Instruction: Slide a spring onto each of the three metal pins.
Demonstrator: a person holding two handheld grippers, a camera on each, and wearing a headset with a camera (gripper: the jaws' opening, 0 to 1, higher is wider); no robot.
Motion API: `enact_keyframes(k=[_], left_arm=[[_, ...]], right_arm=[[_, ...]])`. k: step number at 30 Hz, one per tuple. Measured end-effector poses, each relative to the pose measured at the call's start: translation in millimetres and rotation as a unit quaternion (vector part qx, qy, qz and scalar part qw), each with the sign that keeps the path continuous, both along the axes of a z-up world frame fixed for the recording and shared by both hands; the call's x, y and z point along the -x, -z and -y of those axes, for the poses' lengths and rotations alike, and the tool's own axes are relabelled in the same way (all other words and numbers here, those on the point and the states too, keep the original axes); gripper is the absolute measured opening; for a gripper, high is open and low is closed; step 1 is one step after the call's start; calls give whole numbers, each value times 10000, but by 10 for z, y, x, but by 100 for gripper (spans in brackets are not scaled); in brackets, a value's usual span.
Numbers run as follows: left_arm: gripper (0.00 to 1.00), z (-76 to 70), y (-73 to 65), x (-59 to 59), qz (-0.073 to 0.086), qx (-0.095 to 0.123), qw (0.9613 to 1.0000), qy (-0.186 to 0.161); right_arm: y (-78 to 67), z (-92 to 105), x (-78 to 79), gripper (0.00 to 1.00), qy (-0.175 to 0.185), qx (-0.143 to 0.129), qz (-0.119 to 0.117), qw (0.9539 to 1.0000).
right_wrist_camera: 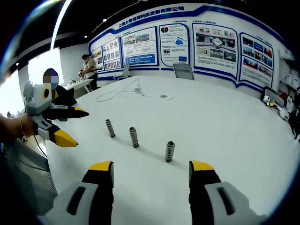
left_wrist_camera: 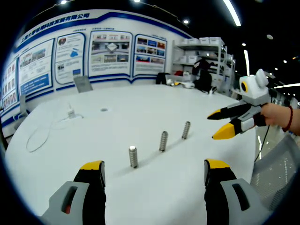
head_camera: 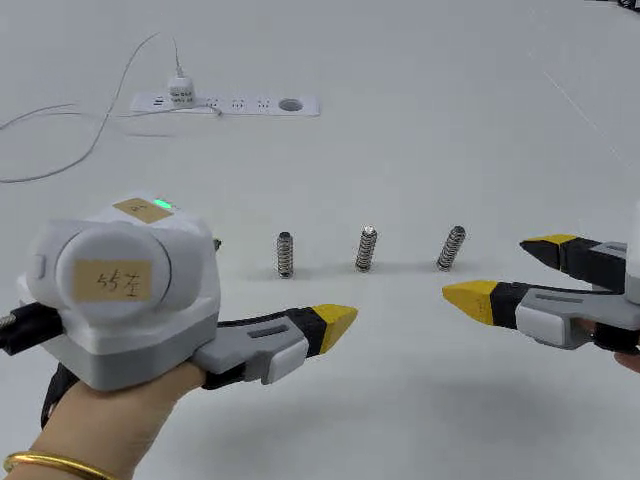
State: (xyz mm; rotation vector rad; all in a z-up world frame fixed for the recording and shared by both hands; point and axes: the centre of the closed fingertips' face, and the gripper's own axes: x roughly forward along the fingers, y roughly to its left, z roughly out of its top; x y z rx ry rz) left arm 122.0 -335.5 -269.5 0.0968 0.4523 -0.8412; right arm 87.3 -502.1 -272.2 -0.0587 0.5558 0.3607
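One white table (head_camera: 420, 150), left tool (left_wrist_camera: 153, 165) at 7 o'clock and right tool (head_camera: 505, 268) at 3 o'clock of the row, each with jaws apart and empty, three springs (head_camera: 366, 250) already on their pins (head_camera: 368, 231) mid-table: judged sound practice is backing off level, brushing none, and checking the leaning 3 o'clock spring.

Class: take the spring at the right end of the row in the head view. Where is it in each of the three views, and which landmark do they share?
Head view: the spring stands right of centre, nearest the right gripper.
Left gripper view: it is the farthest of the three, right of centre.
Right gripper view: it is the nearest of the three, below centre.
Shared landmark: the white charger beyond the row.
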Motion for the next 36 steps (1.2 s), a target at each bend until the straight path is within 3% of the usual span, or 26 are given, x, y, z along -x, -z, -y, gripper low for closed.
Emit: enact_keyframes(k=[4, 17, 22, 36], left_arm=[[89, -15, -14, 26, 39, -33, 10000, 17], [95, -77, 20, 107, -46, 21, 10000, 33], [97, -91, 26, 135, -57, 0, 10000, 19], [100, -139, 51, 179, -94, -27, 9999, -28]], right_arm=[[6, -15, 58, 70, -22, -14, -22, 10000], [-14, -42, 188, 79, -8, -189, 26, 9998], [41, -49, 242, 81, 27, -79, -31, 10000], [32, -73, 264, 87, 27, -153, 85, 9998]])
